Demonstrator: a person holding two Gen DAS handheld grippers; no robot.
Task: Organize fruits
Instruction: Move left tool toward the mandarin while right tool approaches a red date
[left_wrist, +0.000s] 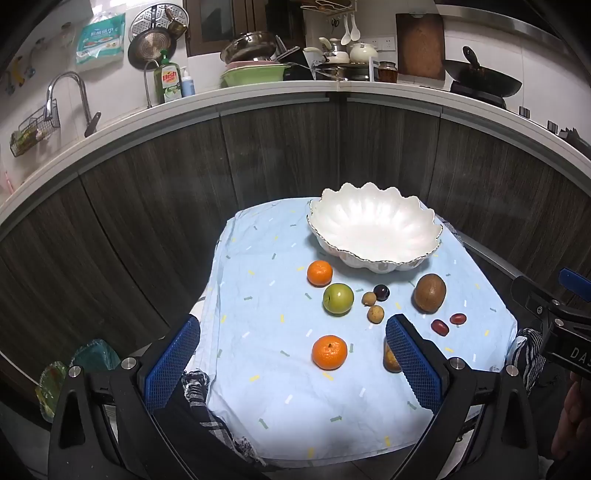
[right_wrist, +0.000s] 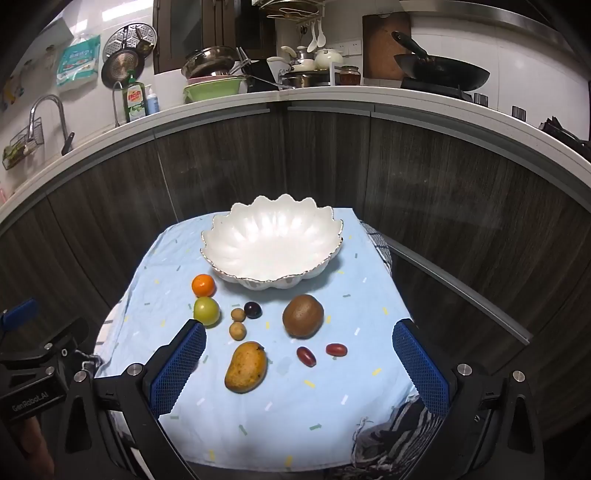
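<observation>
- Strong fisheye bending is seen at the edges; corners are blacked out.
- Glare is thrown on the white bowl (left_wrist: 373, 229) from overhead light.
- Cabinets are left dim.

One white bowl (right_wrist: 271, 243), two tangerines (left_wrist: 329, 352), two longans (right_wrist: 237, 330), two red dates (right_wrist: 306, 356).

White bowl (right_wrist: 271, 243) — confetti-flecked blue cloth (right_wrist: 280, 406)

Your left gripper's right finger (left_wrist: 413, 362) hides most of the mango (left_wrist: 390, 360); your right gripper (left_wrist: 554, 325) is cut off at the edge.
</observation>
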